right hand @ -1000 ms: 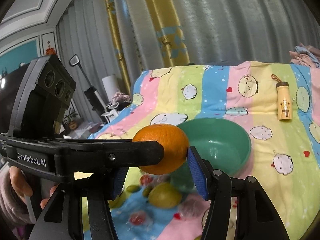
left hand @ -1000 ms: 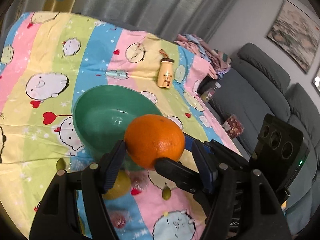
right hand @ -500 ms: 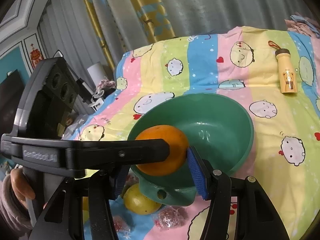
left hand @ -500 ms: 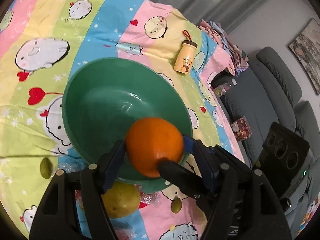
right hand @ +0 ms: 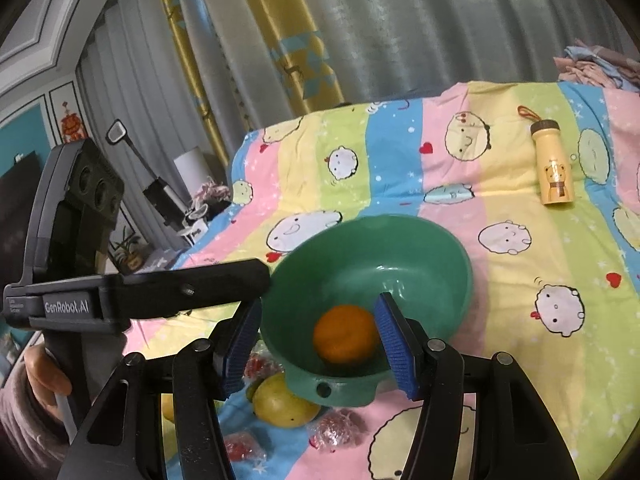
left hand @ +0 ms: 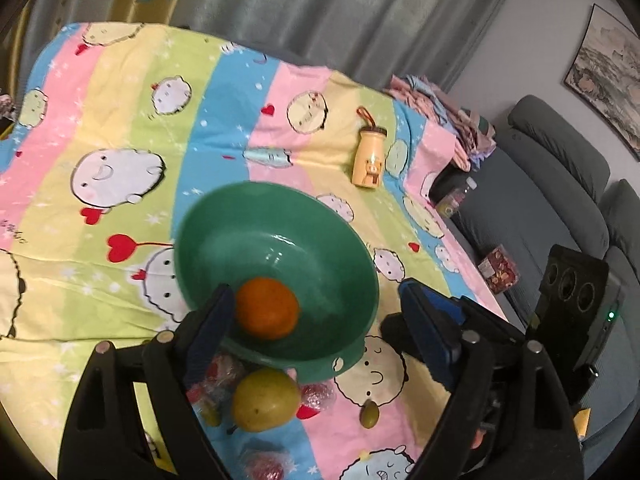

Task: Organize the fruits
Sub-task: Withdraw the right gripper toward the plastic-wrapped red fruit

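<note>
An orange (left hand: pixel 267 308) lies inside the green bowl (left hand: pixel 320 236) on the striped cartoon bedsheet; nothing touches it. My left gripper (left hand: pixel 316 332) hovers over the bowl's near rim. Its jaws are opening, wide apart, with no pad on the fruit. In the right wrist view the same orange (right hand: pixel 346 340) sits low in the bowl (right hand: pixel 420 240). My right gripper (right hand: pixel 318 346) is open just above the bowl's near edge, and the left gripper's black finger (right hand: pixel 160 296) reaches in from the left.
A yellow-green fruit (left hand: pixel 266 400) lies in front of the bowl, with red wrapped pieces (left hand: pixel 316 396) and a small green fruit (left hand: pixel 369 415). A yellow bottle (left hand: pixel 370 162) lies further back. A grey sofa (left hand: pixel 540 208) borders the right side. A person's hand (right hand: pixel 44 376) holds the left gripper.
The orange was up between the jaws over the bowl; it now rests in the bowl. The left jaws have spread wide. The left camera has drawn back from the bowl.
</note>
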`<state>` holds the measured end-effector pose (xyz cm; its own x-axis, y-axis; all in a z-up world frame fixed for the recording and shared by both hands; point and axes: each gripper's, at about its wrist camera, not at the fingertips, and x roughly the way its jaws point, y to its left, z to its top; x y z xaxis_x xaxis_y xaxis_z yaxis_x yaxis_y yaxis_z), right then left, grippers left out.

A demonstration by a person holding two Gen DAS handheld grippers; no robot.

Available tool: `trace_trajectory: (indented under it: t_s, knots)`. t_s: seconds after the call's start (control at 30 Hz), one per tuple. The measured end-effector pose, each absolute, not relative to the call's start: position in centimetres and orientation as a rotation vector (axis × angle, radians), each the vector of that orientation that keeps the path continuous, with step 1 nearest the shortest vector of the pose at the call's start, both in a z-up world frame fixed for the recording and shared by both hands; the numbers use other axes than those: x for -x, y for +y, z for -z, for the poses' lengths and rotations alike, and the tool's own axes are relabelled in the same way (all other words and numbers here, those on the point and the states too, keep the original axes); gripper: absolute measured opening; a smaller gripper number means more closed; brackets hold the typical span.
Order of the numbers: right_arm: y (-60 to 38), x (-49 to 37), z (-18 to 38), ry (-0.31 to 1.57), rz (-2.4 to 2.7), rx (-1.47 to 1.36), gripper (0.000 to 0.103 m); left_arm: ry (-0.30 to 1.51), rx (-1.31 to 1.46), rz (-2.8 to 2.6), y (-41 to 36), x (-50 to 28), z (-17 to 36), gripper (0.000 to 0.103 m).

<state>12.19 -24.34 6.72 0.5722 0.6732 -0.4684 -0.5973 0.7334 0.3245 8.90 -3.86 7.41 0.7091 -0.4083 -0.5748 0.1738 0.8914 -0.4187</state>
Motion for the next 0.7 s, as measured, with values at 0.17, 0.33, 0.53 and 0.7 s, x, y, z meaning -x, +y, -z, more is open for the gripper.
trace_trajectory:
  t_s: [0.17, 0.33, 0.53, 0.7]
  knots:
    - [-25.6, -11.5, -7.1, 0.599, -0.719, -0.146, 0.067, 0.703, 0.348, 0.274, -2.6, -6.8, -7.2, 0.089]
    - [-26.6, -10.4, -7.0, 0.606, -0.701, -0.135, 0.067, 0.732, 0.351, 0.212, -1.5, -4.6, -5.6, 0.089]
    - [-26.9, -9.1, -5.4, 0.659, -0.674, -0.103, 0.067, 0.786, 0.41, 0.217, -1.2, -2.1, -2.3, 0.089]
    - [-26.7, -8.2, -4.0, 0.7, -0.679, -0.081, 0.067, 0.836, 0.368, 0.246, -2.7, -0.4, -0.4, 0.089]
